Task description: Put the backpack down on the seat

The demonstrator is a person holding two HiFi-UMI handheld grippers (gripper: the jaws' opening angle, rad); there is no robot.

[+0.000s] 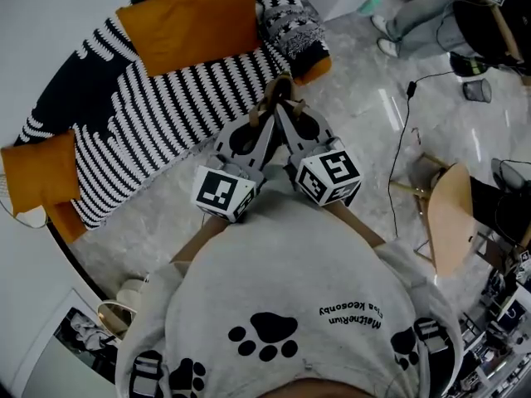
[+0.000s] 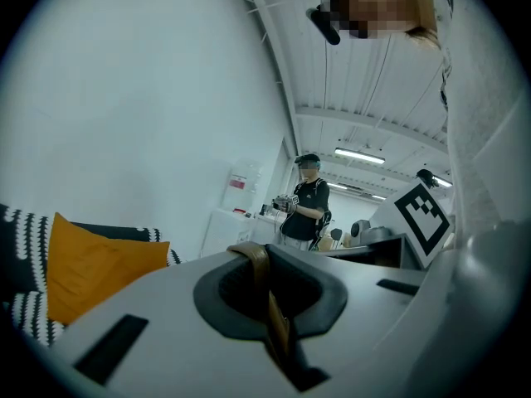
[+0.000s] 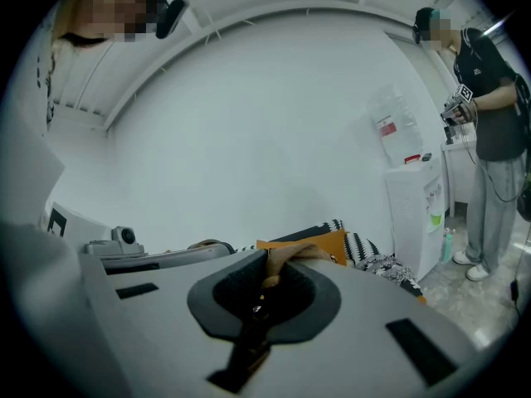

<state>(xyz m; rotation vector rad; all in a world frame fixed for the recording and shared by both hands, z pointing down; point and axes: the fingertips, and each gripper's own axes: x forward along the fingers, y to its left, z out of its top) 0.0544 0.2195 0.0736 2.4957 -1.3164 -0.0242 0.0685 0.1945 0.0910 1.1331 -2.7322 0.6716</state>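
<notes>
Both grippers are held close together in front of my chest, above the marble floor beside the sofa. My left gripper (image 1: 269,108) is shut on a brown strap (image 1: 279,88), and my right gripper (image 1: 284,108) is shut on the same brown strapping. In the left gripper view the strap (image 2: 277,322) runs through the shut left gripper (image 2: 257,259). In the right gripper view brown strap (image 3: 292,254) bunches at the shut right gripper (image 3: 278,265). No backpack body shows in any view. The sofa seat (image 1: 166,114), black-and-white striped, lies ahead to the left.
Orange cushions (image 1: 195,23) (image 1: 37,172) and a patterned cushion (image 1: 290,25) lie on the sofa. A wooden chair (image 1: 452,214) and a floor cable (image 1: 402,148) are to the right. A person (image 3: 494,123) stands by a white dispenser (image 3: 419,206).
</notes>
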